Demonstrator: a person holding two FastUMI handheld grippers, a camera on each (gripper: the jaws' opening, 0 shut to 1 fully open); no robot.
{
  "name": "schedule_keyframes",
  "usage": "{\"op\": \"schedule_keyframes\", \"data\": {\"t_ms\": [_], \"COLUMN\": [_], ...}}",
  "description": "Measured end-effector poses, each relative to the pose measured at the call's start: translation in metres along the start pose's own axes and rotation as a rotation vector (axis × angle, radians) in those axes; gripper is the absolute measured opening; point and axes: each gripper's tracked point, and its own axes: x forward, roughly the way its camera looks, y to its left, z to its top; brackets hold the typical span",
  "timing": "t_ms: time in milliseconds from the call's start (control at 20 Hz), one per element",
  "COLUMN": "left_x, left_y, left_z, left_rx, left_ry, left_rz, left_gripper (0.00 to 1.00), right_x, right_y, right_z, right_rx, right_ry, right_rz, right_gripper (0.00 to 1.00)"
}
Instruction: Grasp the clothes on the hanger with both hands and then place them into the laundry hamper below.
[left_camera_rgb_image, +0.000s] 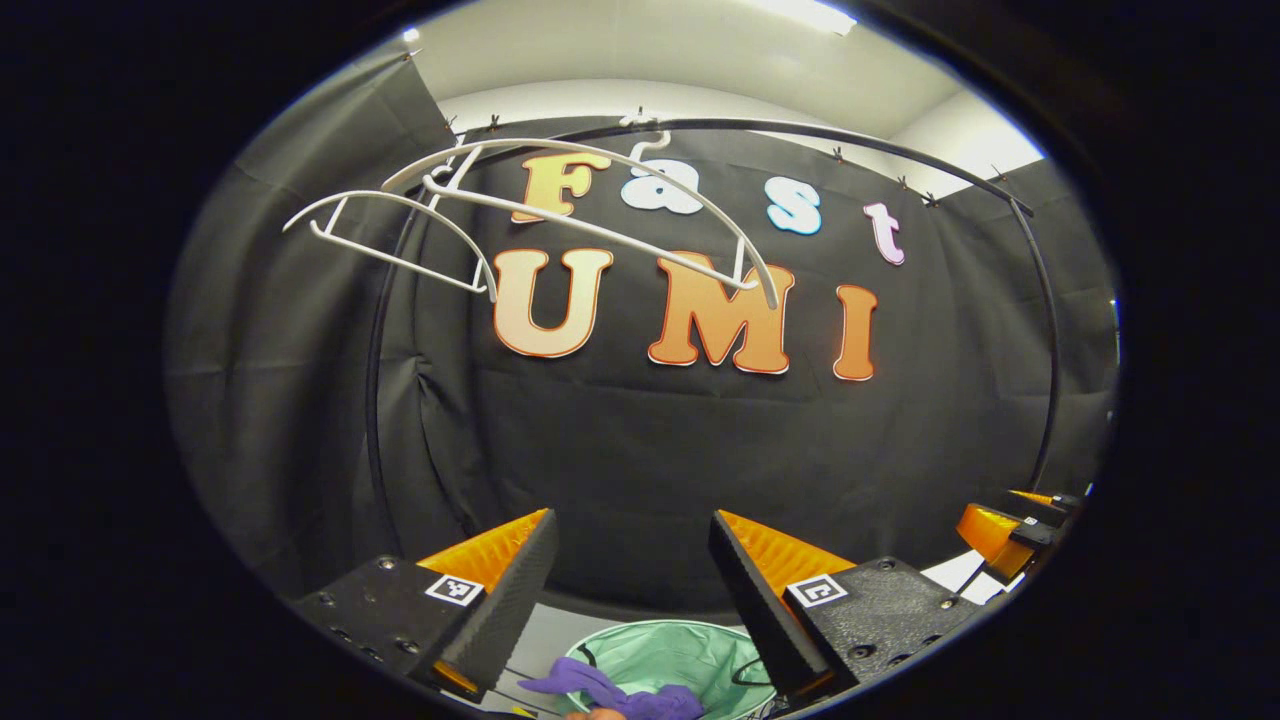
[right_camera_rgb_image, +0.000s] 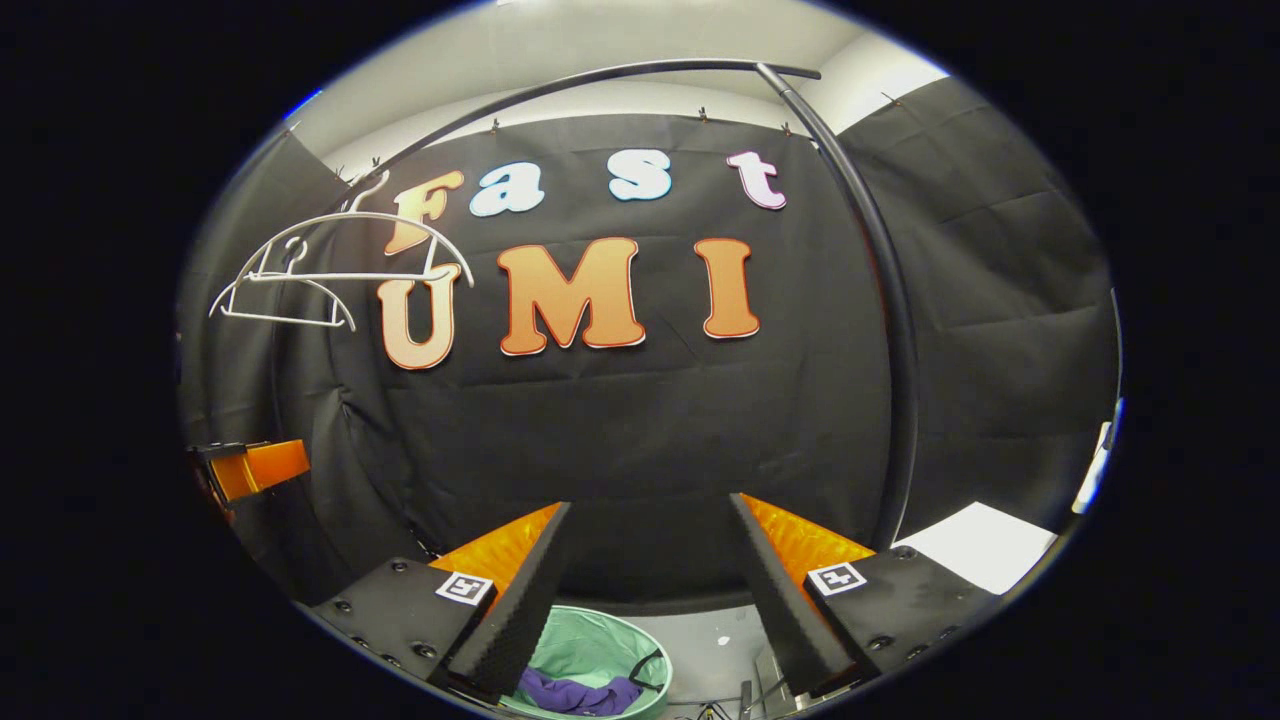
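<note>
At far left in both gripper views, two bare white hangers (left_camera_rgb_image: 520, 215) hang from a curved black rail (left_camera_rgb_image: 800, 130) high against the black cloth wall (left_camera_rgb_image: 640, 420), one in front of the other, with no garment on either. Moving toward the centre of the left gripper view, the left gripper (left_camera_rgb_image: 632, 560) points at the wall with its fingers spread wide and nothing between them. Directly below that gap sits the pale green laundry hamper (left_camera_rgb_image: 680, 650), and a purple garment (left_camera_rgb_image: 610, 690) lies at its near edge, partly draped over the rim as far as can be told. In the right gripper view the right gripper (right_camera_rgb_image: 650, 560) is likewise wide apart and empty, with the same hamper (right_camera_rgb_image: 590, 650) low between its fingers and the purple cloth (right_camera_rgb_image: 575, 692) heaped inside. At the right edge of the left gripper view, the right gripper appears farther off, level with the left one. Judging by this, the clothes are already down and the hands are free. The main risk is the garment's trailing edge: if it does hang over the rim, it could slide out onto the floor. Lowering the open fingers again could also snag the cloth or tip the light hamper.
</note>
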Motion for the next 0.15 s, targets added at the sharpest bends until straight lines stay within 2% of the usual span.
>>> {"op": "schedule_keyframes", "data": {"t_ms": [150], "left_x": [0.0032], "left_y": [0.0039], "left_z": [0.0001], "left_rx": [0.0], "left_ry": [0.012], "left_rz": [-0.002], "left_gripper": [0.99], "right_x": [0.0002], "right_y": [0.0022], "right_z": [-0.0009], "right_rx": [-0.001], "right_ry": [0.001], "right_rz": [0.006], "right_gripper": [1.0]}}
